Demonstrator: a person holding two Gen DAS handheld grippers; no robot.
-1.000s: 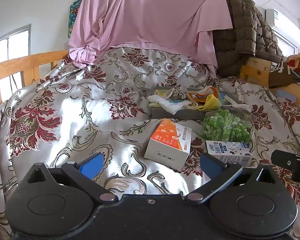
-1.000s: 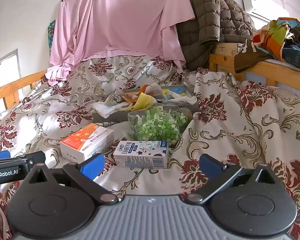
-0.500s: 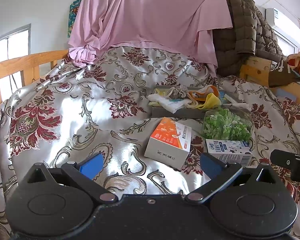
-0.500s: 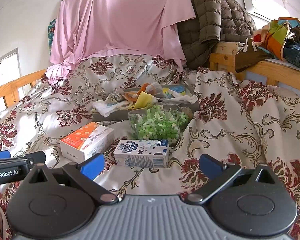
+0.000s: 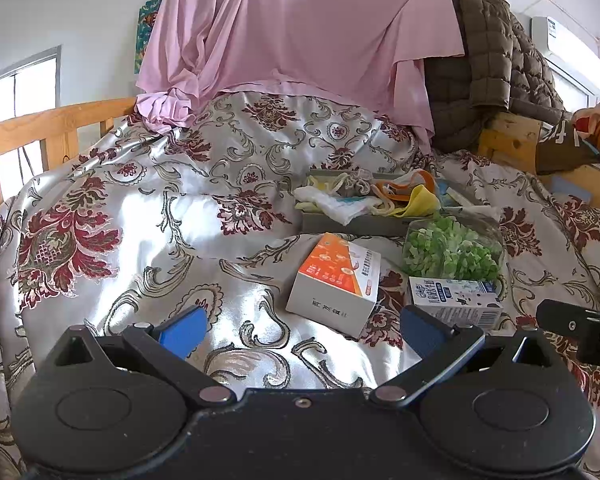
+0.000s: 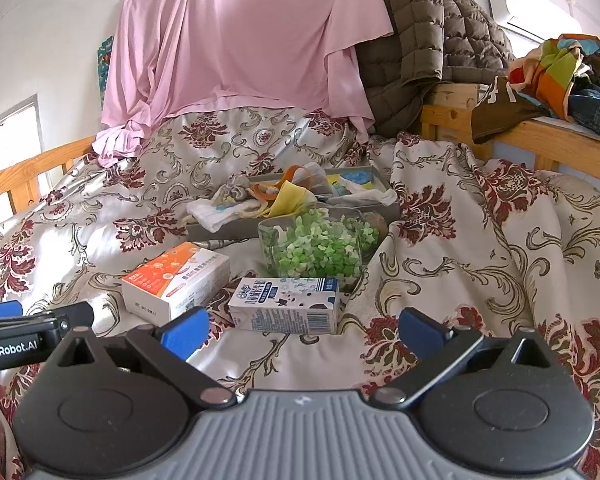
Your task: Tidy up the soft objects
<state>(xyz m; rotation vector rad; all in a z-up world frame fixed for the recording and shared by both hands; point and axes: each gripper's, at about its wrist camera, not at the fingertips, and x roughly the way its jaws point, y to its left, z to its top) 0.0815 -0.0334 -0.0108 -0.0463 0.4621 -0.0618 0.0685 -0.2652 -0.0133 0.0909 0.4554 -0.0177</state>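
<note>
White walls (image 5: 80,8); wooden bed rail (image 5: 40,124); window (image 5: 16,92); air conditioner (image 6: 532,8)

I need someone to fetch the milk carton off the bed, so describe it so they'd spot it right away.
On the floral bedspread, find the clear container of green bits. The milk carton lies on its side just in front: white and blue, unlike the orange-topped box beside it.

Glossy satin bedspread (image 5: 148,240), matt pink cloth (image 5: 300,28), quilted jacket (image 5: 488,64), bare wooden bedframe (image 5: 40,128).
</note>
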